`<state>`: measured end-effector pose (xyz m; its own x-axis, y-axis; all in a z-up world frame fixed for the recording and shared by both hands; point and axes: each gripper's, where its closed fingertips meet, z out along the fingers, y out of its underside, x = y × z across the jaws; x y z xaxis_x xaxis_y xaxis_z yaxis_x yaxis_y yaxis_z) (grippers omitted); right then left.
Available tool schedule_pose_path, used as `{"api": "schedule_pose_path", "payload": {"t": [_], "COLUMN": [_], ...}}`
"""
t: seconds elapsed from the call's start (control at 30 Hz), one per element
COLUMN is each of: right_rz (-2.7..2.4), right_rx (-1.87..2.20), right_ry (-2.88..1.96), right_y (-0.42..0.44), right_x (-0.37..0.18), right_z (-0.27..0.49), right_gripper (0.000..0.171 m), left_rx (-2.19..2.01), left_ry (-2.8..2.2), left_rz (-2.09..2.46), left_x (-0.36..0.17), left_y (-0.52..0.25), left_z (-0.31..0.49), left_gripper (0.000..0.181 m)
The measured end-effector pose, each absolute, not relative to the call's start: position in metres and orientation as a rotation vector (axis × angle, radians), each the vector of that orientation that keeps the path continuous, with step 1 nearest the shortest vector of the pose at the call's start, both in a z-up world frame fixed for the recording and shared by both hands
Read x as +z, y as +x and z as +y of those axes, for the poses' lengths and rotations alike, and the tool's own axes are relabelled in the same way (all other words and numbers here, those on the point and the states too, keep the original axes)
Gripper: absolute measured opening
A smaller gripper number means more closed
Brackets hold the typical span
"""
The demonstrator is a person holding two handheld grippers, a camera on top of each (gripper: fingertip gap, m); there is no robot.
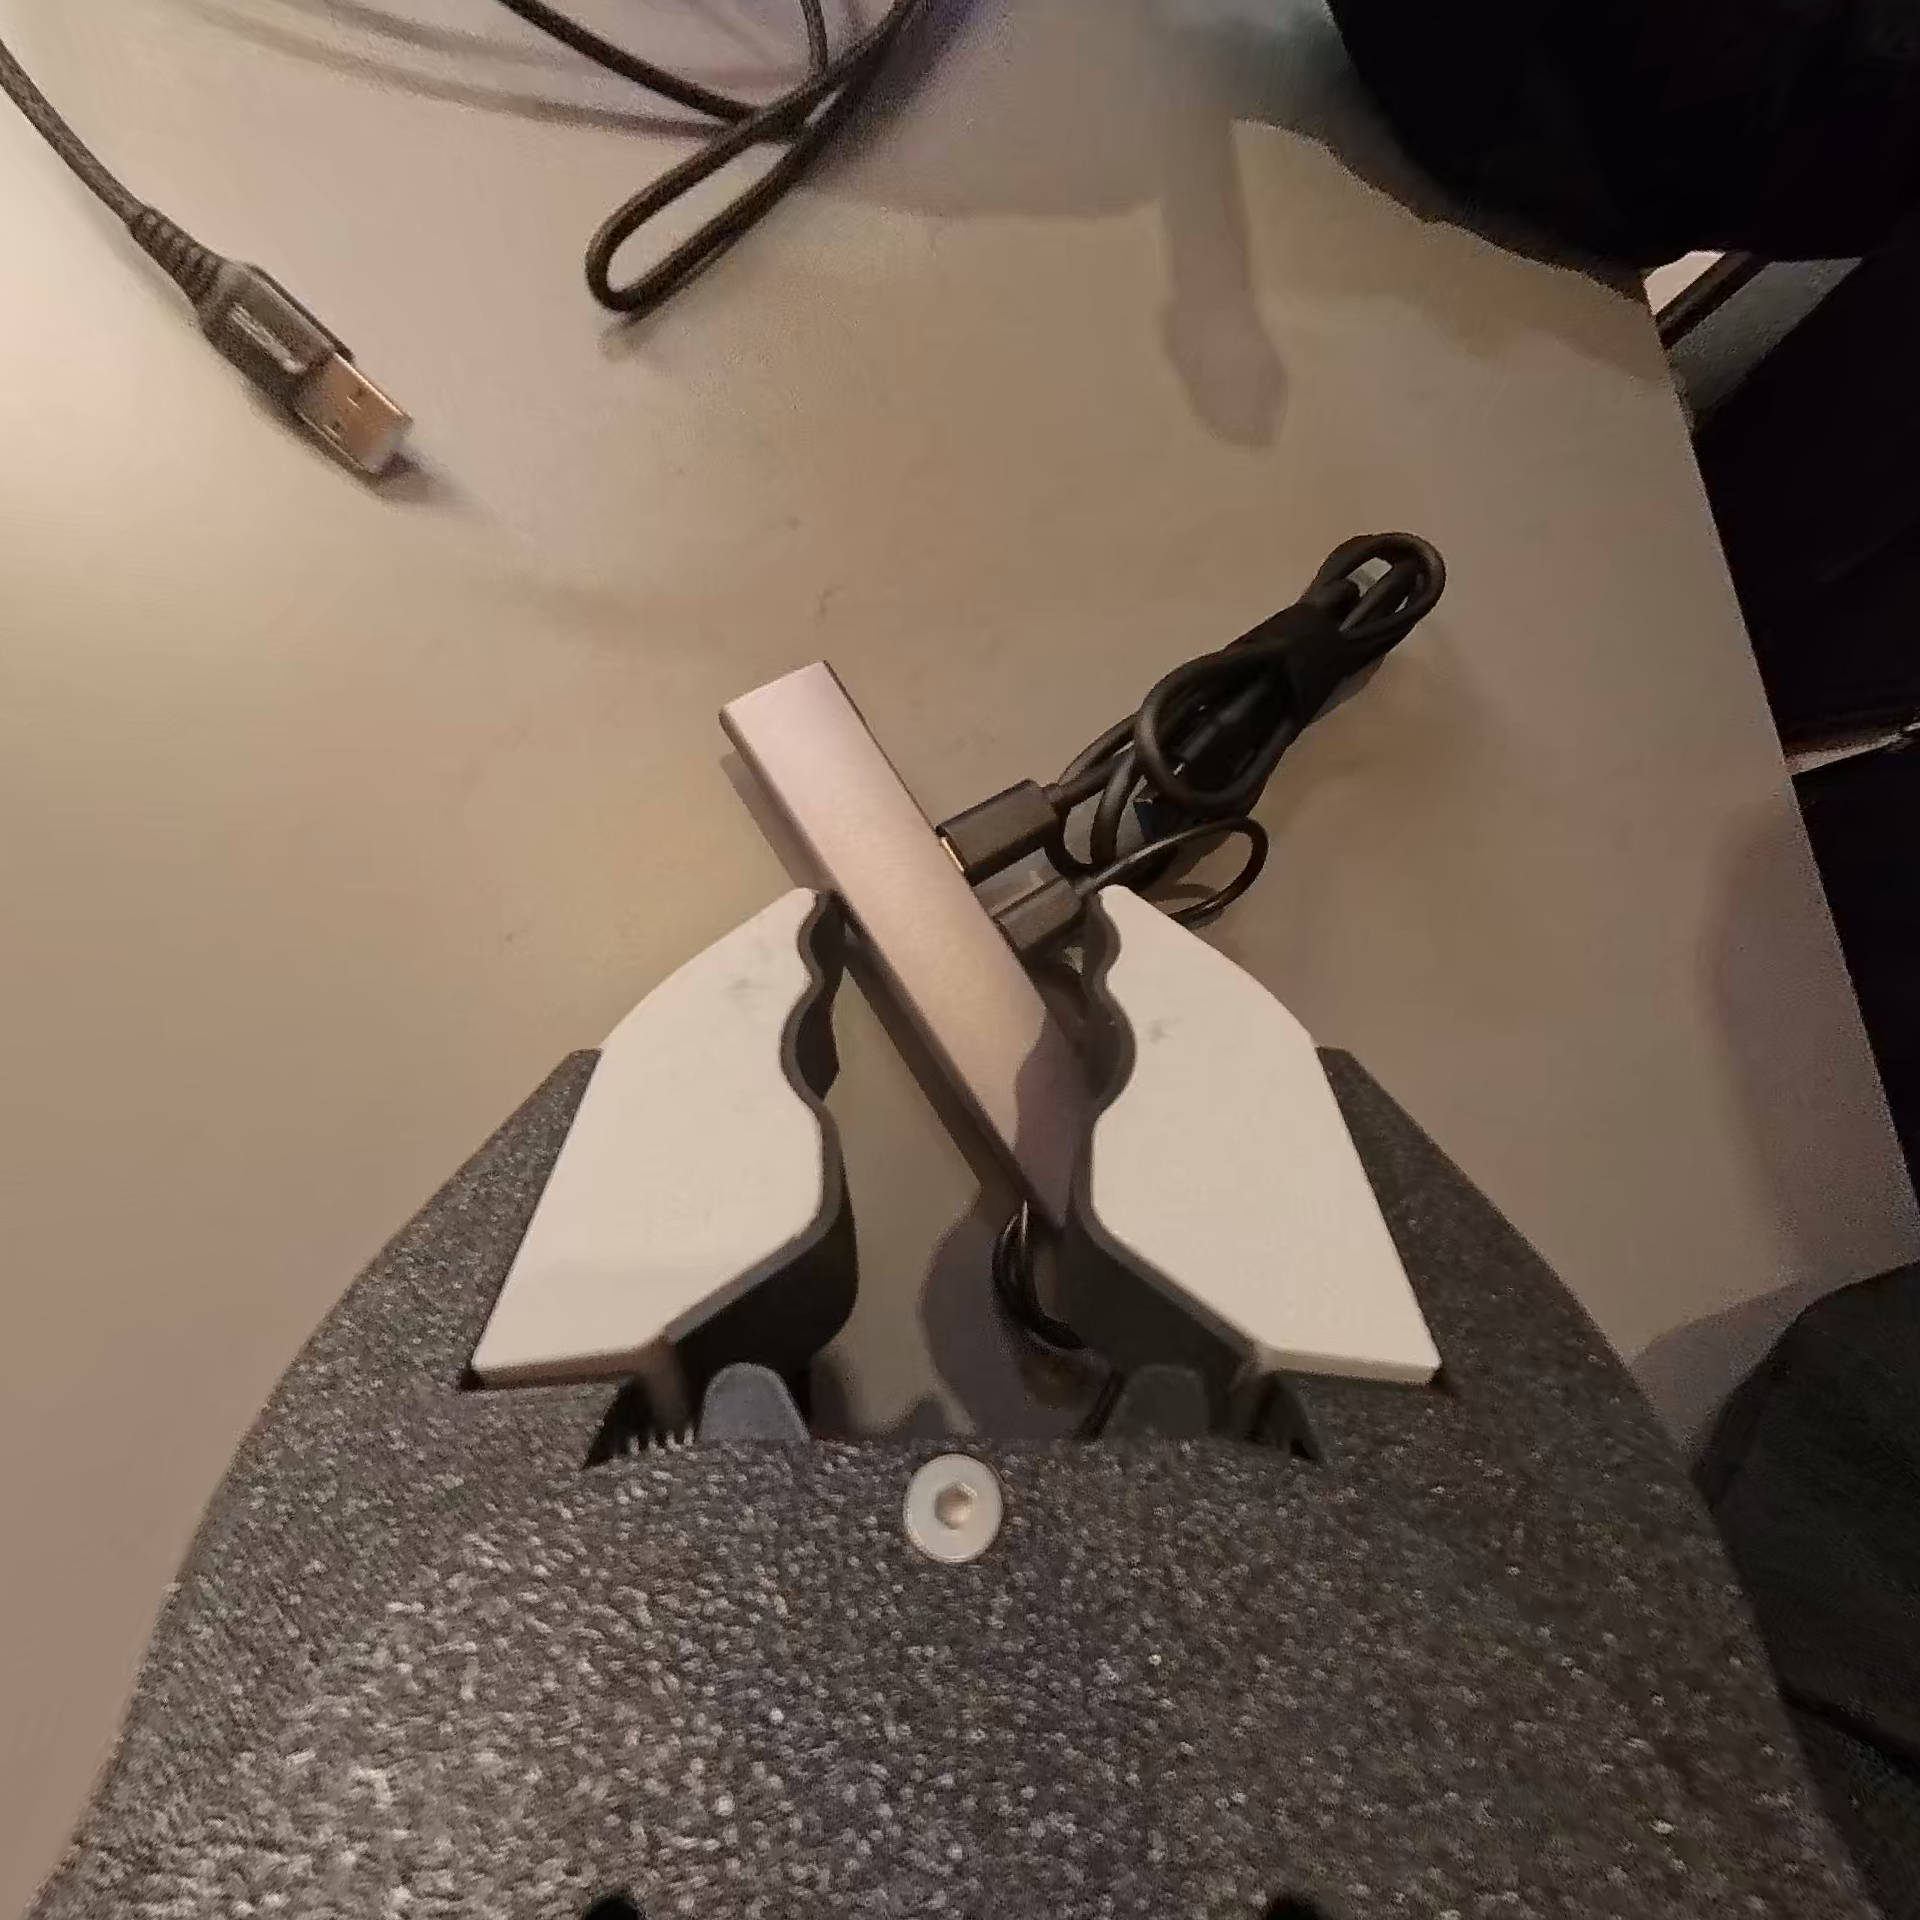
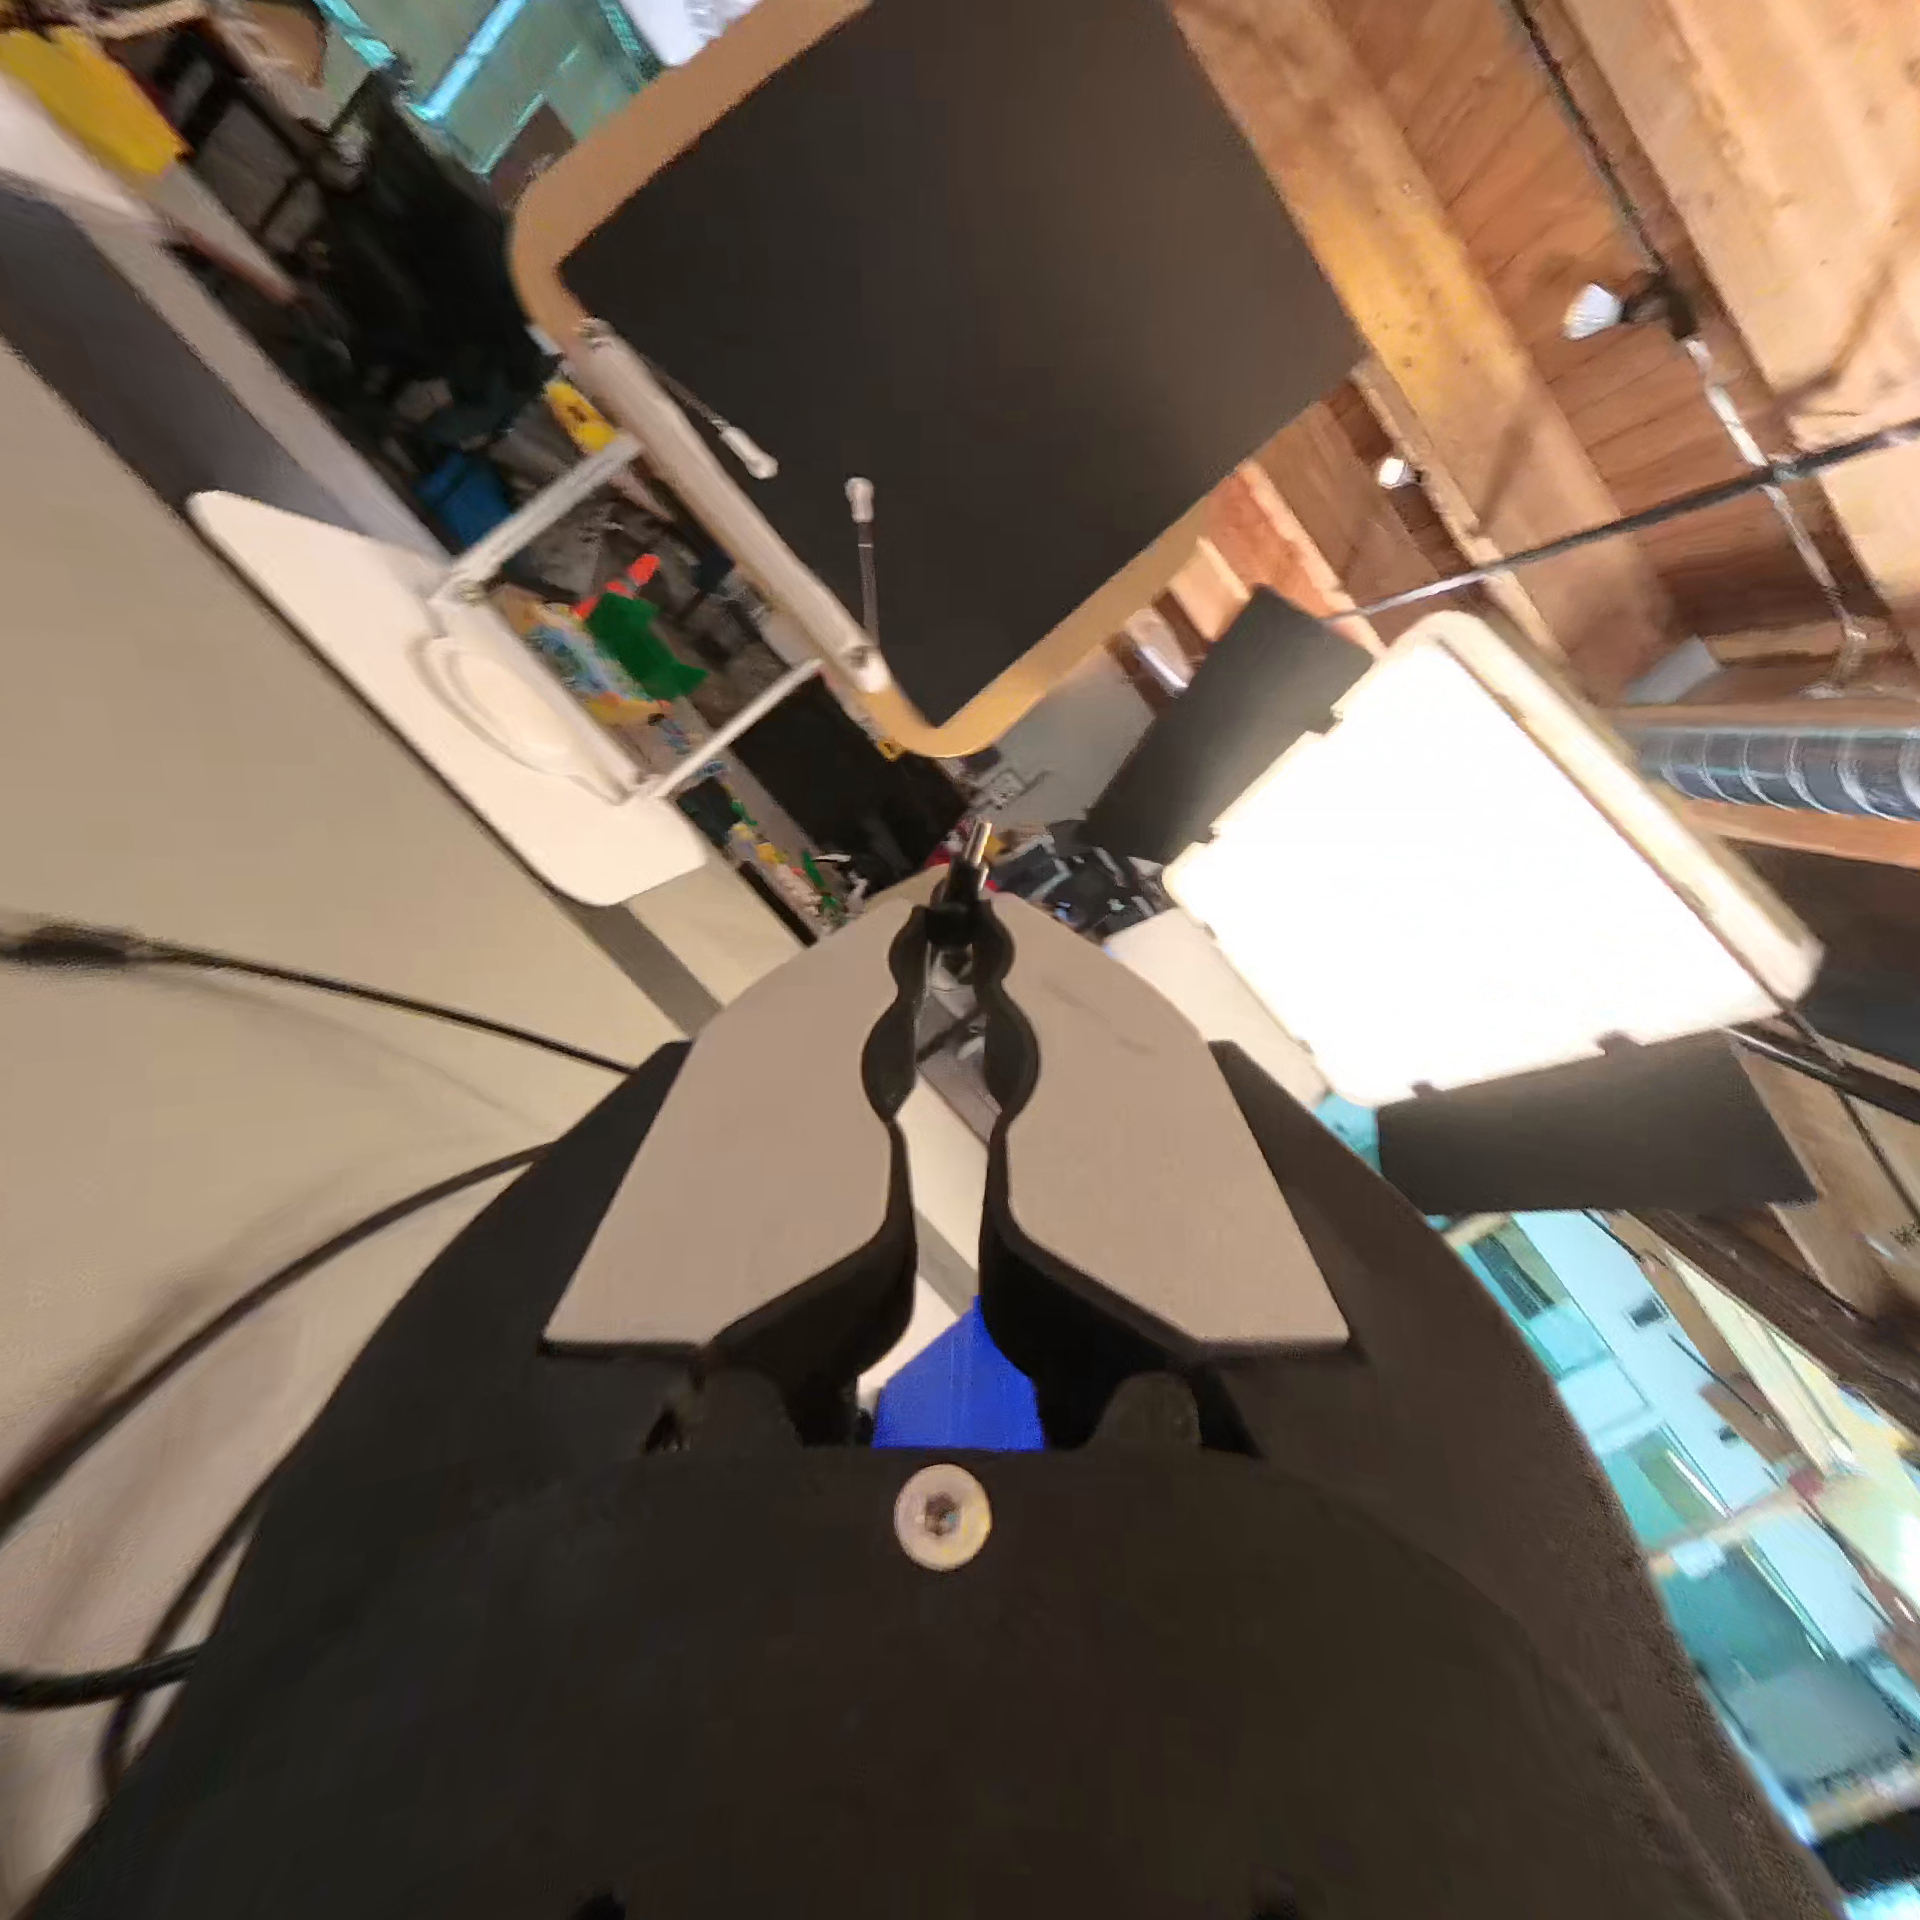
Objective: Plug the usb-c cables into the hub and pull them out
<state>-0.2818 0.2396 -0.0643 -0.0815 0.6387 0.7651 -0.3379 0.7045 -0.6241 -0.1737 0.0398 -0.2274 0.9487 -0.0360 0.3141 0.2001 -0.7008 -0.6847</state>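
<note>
My left gripper [image 1: 961, 914] is shut on a flat grey hub [image 1: 883, 894], holding it tilted just above the beige table [image 1: 520, 727]. Two black plugs [image 1: 1003, 847] sit against the hub's right edge, their black cables bundled [image 1: 1278, 675] behind; whether they are seated I cannot tell. The hub's own cord loops between the fingers. My right gripper [image 2: 956, 920] is shut on a small black USB-C plug [image 2: 964, 878], its metal tip pointing out past the fingertips, raised and aimed at the room. The plug's thin black cable [image 2: 312, 987] trails over the table on the left.
A braided cable with a USB-A plug [image 1: 312, 374] lies at the table's upper left, another braided loop [image 1: 707, 197] beside it. The table edge [image 1: 1725, 540] runs down the right. A white lamp base [image 2: 447, 675], a dark board [image 2: 935, 343] and a bright light panel [image 2: 1475, 862] stand beyond. Across from one pair of fingers to the other is roughly 30 centimetres.
</note>
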Motion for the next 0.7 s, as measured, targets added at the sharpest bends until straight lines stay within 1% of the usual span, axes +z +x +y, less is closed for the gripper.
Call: {"api": "schedule_pose_path", "payload": {"t": [0.17,0.23,0.5,0.7], "right_rz": [-1.856,-1.915,-1.966,-1.935], "right_rx": [0.848,0.804,0.685,0.657], "right_ry": [-0.005,0.099,0.353,0.389], "right_y": [-0.267,-0.258,-0.234,-0.234], "right_x": [-0.136,-0.154,-0.202,-0.207], "right_z": [0.183,0.166,0.112,0.104], "right_gripper": [0.008,0.008,0.008,0.008], "left_rx": [-0.369,-0.365,-0.351,-0.357], "left_ry": [-2.303,-2.301,-2.287,-2.267], "left_rz": [-0.091,-0.08,-0.042,0.007], "left_x": [-0.227,-0.227,-0.225,-0.221], "left_y": [-0.177,-0.178,-0.178,-0.175], "left_z": [0.041,0.042,0.047,0.057], "left_gripper": [0.045,0.045,0.045,0.044]}}
